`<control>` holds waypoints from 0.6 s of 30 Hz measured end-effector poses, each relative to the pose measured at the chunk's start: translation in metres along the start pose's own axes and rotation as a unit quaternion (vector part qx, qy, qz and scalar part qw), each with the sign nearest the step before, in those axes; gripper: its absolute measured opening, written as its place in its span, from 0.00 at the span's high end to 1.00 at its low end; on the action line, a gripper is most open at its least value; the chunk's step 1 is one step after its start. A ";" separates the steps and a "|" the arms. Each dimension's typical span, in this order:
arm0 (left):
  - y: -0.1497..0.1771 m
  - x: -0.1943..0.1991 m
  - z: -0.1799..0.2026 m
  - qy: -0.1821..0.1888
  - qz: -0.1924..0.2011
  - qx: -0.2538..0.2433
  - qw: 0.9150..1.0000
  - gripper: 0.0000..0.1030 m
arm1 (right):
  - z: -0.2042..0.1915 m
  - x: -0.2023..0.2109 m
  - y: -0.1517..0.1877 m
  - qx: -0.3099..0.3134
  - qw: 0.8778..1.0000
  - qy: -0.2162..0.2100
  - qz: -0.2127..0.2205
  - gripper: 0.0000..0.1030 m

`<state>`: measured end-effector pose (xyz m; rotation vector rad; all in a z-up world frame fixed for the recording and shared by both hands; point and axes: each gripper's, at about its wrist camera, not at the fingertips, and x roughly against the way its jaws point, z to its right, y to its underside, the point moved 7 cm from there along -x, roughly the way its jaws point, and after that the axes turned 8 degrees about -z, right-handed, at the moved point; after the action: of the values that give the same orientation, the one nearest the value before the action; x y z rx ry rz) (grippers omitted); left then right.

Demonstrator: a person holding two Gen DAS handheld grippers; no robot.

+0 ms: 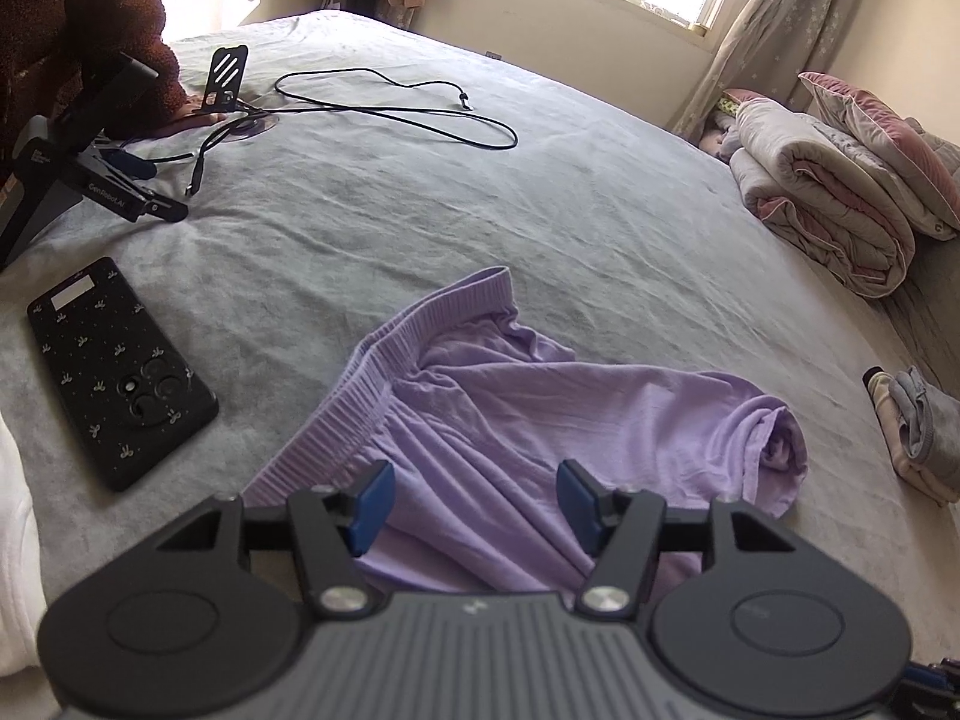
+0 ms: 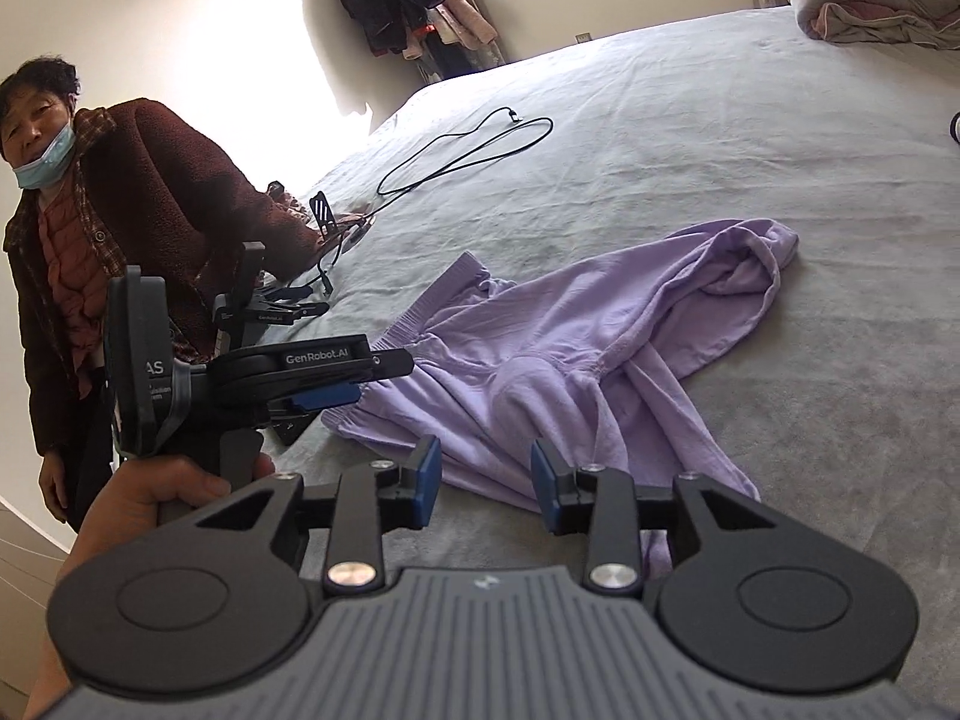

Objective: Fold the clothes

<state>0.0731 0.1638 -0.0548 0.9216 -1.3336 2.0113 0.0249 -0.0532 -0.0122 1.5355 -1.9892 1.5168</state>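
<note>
The purple shorts (image 1: 498,420) lie crumpled near the bed's (image 1: 540,198) front edge. Left tongs (image 1: 474,501) and right tongs (image 2: 486,480) hover spread, pinching nothing. Best pinch the ribbed waistband (image 1: 384,360) corners, probably single-layer, and pull flat first.

- Lilac garment (image 1: 510,420) (image 2: 576,348): soft, thin knit, pale purple, with a ribbed elastic waistband (image 1: 366,384); looks like shorts or light trousers.
- State: unfolded, crumpled, heavily creased, spread loosely in one layer with bunched ridges through the middle.
- Pose: lies flat on the grey bedsheet (image 1: 540,192), waistband curling up slightly at its far end.
- One leg (image 2: 750,252) stretches away from the waistband, its open hem rolled and bunched; the other leg (image 2: 678,420) lies flatter on the sheet.
</note>
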 end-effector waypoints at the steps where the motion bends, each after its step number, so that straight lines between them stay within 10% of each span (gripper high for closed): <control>1: 0.000 -0.001 0.001 0.000 -0.001 0.000 1.000 0.41 | 0.002 -0.001 0.000 -0.001 1.000 0.002 0.001 0.61; 18: 0.000 -0.012 0.010 -0.021 -0.003 -0.016 1.000 0.41 | 0.048 -0.036 0.003 -0.043 0.999 0.003 -0.021 0.51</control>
<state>0.0826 0.1531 -0.0616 0.9583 -1.3802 1.9695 0.0574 -0.0698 -0.0596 1.5266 -1.9788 1.3996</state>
